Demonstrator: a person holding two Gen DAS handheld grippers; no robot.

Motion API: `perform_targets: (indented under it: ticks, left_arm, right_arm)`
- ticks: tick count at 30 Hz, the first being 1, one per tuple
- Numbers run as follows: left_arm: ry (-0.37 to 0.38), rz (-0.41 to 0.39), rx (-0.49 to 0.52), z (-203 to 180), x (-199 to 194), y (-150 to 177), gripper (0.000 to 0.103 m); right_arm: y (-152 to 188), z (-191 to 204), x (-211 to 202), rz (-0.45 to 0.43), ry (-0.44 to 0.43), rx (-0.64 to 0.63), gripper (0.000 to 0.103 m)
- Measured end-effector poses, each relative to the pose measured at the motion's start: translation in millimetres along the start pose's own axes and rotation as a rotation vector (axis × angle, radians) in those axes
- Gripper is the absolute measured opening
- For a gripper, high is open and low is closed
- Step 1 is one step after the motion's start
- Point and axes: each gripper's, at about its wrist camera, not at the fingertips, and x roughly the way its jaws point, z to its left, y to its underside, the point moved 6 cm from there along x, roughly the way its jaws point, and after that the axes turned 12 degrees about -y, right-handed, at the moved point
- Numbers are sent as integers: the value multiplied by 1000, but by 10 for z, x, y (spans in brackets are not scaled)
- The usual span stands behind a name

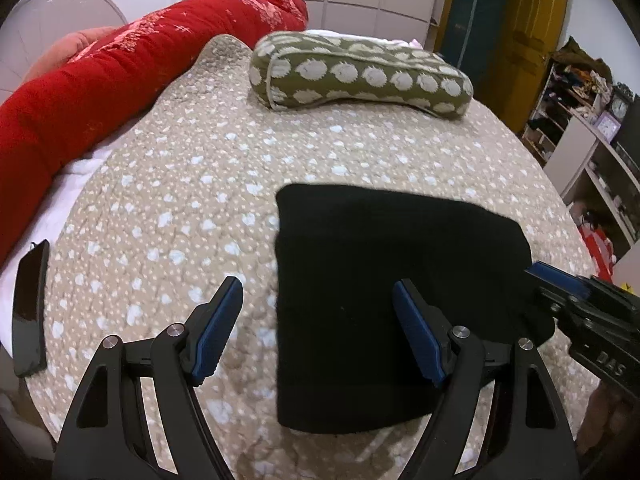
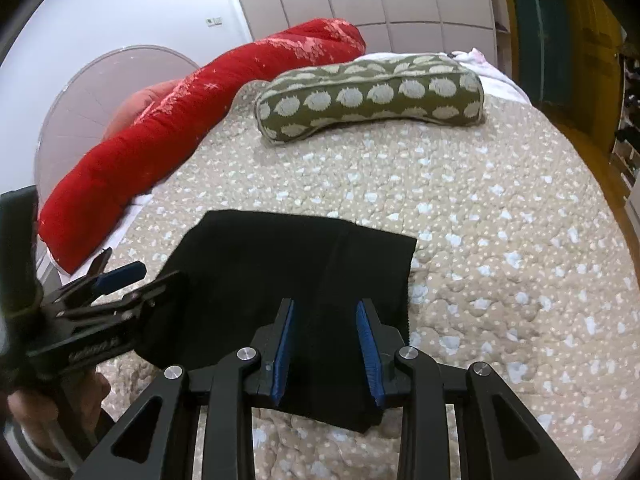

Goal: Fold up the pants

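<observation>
On the bed's beige quilted cover with pale blue blotches point(image 1: 168, 200), the folded black fabric pants point(image 1: 392, 288) lie flat as a compact rectangle, toward the near edge of that cover. Beyond the pants, toward the far end of the cover, rests an olive bolster pillow printed with cream round shapes point(image 1: 360, 76), and a long red padded blanket roll point(image 1: 100, 92) runs along the cover's far-left side. A black smartphone point(image 1: 30, 308) lies at the left margin of the cover, well apart from the pants. The left claw point(image 1: 318, 330) hangs over the pants' left edge with its blue pads spread wide: one finger is over the cover, the other over the black cloth, and nothing is caught between them. The right claw point(image 2: 326, 342) is above the near right part of the pants, its blue pads set narrow; black cloth shows between them, but I cannot tell whether they pinch it. A hand point(image 2: 52, 400) holding the left tool shows beside the pants.
</observation>
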Motion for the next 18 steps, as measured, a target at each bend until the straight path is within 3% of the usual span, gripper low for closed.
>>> perform_targets:
  ticks: [4,8,18]
  left_arm:
    - [3,25,19,-95,92,91,78]
    - [14,34,15,-119,144,105,78]
    - [19,54,5,-125,164,125,79]
  right_arm:
    - [67,-69,130,16,15,19,30]
    - [97,-58,202,7,-13,25,46]
    - [57,-25,8,11,-17,42,46]
